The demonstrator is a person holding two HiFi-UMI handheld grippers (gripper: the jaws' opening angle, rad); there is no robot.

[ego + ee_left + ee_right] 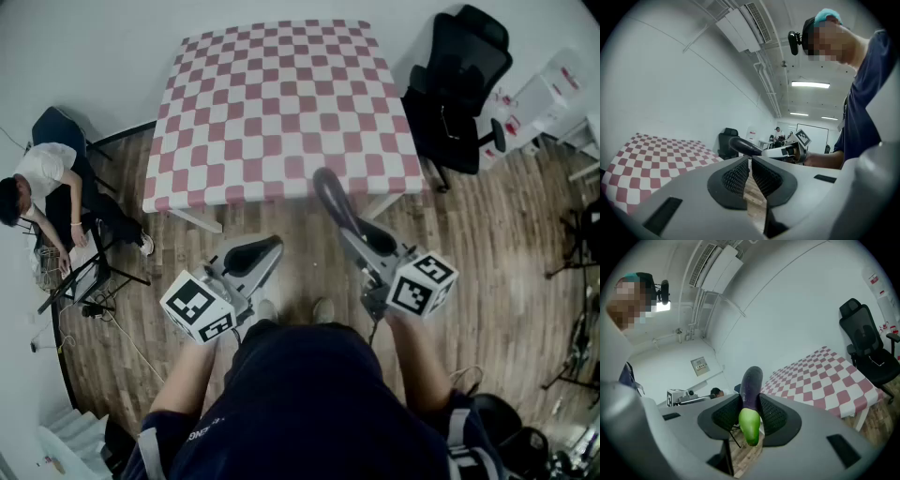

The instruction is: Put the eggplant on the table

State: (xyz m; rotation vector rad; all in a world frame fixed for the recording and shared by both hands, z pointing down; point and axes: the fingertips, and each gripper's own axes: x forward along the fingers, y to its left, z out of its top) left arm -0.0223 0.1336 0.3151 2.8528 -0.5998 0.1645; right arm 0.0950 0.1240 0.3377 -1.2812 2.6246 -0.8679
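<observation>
A dark purple eggplant [333, 202] with a green stem end [750, 425] sticks out forward from my right gripper [354, 228], whose jaws are shut on its lower part. In the right gripper view the eggplant [751, 390] stands between the two black pads. It hangs over the wooden floor, just short of the near edge of the table [281, 103] with the pink-and-white checked cloth. My left gripper [272, 242] is to the left, also short of the table, its jaws [750, 161] shut with nothing between them. The left gripper view shows the eggplant [743, 146] off to its right.
A black office chair [459, 84] stands at the table's right side. A person [47, 187] sits on the floor at the left by a folding stand. White cabinets [548, 94] and tripods [581, 244] are at the right.
</observation>
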